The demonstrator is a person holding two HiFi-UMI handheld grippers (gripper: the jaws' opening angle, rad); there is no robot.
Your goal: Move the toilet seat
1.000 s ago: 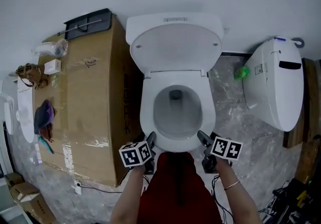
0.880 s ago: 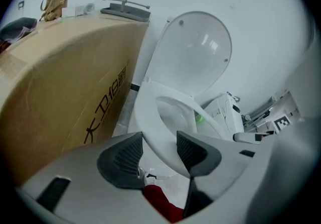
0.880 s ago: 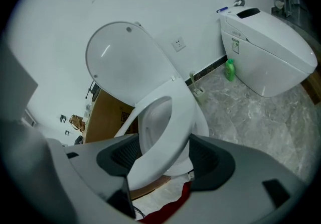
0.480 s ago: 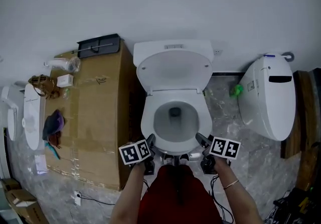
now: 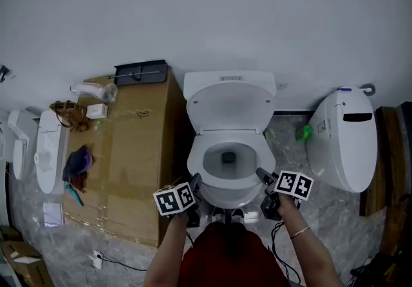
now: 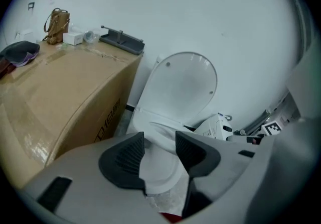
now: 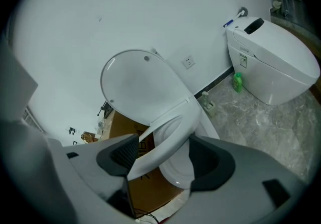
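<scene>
A white toilet stands against the wall with its lid (image 5: 228,107) raised. The toilet seat (image 5: 196,162) lies flat on the bowl. My left gripper (image 5: 193,181) hovers at the bowl's front left, open, with nothing between its pads. My right gripper (image 5: 262,175) is at the front right, open too. In the left gripper view the jaws (image 6: 159,142) frame the bowl's front, with the lid (image 6: 185,85) beyond. In the right gripper view the seat's rim (image 7: 165,132) runs across the gap of the open jaws (image 7: 163,150); whether it touches them I cannot tell.
A tall cardboard box (image 5: 129,150) stands close on the toilet's left, carrying a black tray (image 5: 140,72), a bag and small items. A second white toilet (image 5: 341,138) is at the right, with a green bottle (image 5: 301,132) between. Cables lie on the marble floor.
The head view has drawn back, so the toilet looks smaller and lower in the frame. Both grippers stay open at the bowl's front corners.
</scene>
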